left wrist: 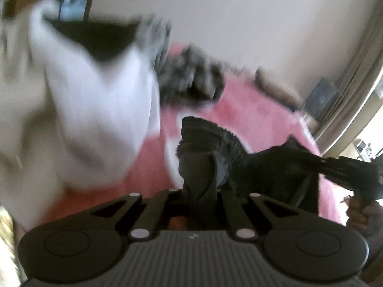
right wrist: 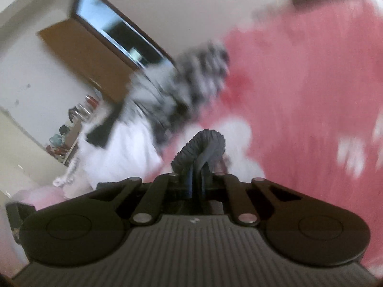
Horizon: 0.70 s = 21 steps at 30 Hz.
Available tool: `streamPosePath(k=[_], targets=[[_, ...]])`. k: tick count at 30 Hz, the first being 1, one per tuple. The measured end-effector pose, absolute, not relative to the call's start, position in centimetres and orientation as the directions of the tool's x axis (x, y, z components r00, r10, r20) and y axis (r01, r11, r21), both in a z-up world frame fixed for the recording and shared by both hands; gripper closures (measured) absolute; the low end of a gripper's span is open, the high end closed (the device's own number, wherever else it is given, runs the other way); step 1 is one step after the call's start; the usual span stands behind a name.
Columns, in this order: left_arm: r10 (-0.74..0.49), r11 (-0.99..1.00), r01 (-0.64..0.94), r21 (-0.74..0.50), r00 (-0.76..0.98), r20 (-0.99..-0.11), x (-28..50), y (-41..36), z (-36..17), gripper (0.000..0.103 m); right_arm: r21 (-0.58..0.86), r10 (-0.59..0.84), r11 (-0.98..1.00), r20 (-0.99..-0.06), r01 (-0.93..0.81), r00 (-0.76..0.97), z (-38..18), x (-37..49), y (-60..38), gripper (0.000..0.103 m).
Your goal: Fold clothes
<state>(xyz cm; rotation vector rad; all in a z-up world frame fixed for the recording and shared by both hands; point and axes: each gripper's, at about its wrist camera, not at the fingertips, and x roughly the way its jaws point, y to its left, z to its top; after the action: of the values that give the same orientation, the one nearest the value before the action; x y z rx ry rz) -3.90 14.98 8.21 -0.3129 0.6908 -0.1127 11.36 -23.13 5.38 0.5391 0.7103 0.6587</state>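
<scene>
In the left wrist view my left gripper (left wrist: 202, 165) is shut on the ribbed edge of a dark garment (left wrist: 210, 134), held above a pink bedsheet (left wrist: 251, 105). The dark cloth stretches rightwards to my right gripper (left wrist: 335, 165), which a hand (left wrist: 359, 215) holds by its grip. In the right wrist view my right gripper (right wrist: 199, 167) is shut on a curled dark ribbed band (right wrist: 203, 141) of the same kind of cloth. The rest of the garment is hidden below the grippers. Both views are blurred.
A white garment (left wrist: 95, 95) hangs blurred at the left. A grey and black patterned pile of clothes (left wrist: 191, 79) lies on the bed behind it. A wooden cabinet (right wrist: 91, 55) and a cluttered shelf (right wrist: 69, 129) stand by the wall. A curtain (left wrist: 354, 71) hangs at the right.
</scene>
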Motion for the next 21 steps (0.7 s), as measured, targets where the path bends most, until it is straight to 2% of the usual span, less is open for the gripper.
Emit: streamPosePath(k=[7, 10, 13, 16, 21], targets=[[-0.206, 0.963, 0.135, -0.233, 0.926, -0.315, -7.5, 14.6, 20.4, 0.098, 0.408, 0.653, 0.72, -0.121, -0.562, 0.748, 20.7, 3.9, -24.7, 0.099], [-0.22, 0.963, 0.176, -0.205, 0.952, -0.214, -9.1, 14.4, 24.6, 0.098, 0.304, 0.623, 0.743, 0.013, -0.597, 0.782, 26.2, 0.2, -25.1, 0.099], [-0.222, 0.97, 0.208, -0.123, 0.967, -0.121, -10.7, 13.4, 28.1, 0.098, 0.216, 0.6, 0.759, 0.133, -0.614, 0.789, 30.3, -3.1, -25.5, 0.099], [-0.241, 0.968, 0.236, -0.082, 0.969, -0.057, -12.3, 12.8, 30.6, 0.098, 0.155, 0.584, 0.768, 0.231, -0.622, 0.778, 33.5, -5.4, -26.2, 0.099], [-0.331, 0.933, 0.328, -0.147, 0.944, 0.01, -14.8, 13.0, 33.6, 0.098, 0.112, 0.574, 0.761, 0.342, -0.638, 0.744, 37.1, -8.5, -27.6, 0.099]])
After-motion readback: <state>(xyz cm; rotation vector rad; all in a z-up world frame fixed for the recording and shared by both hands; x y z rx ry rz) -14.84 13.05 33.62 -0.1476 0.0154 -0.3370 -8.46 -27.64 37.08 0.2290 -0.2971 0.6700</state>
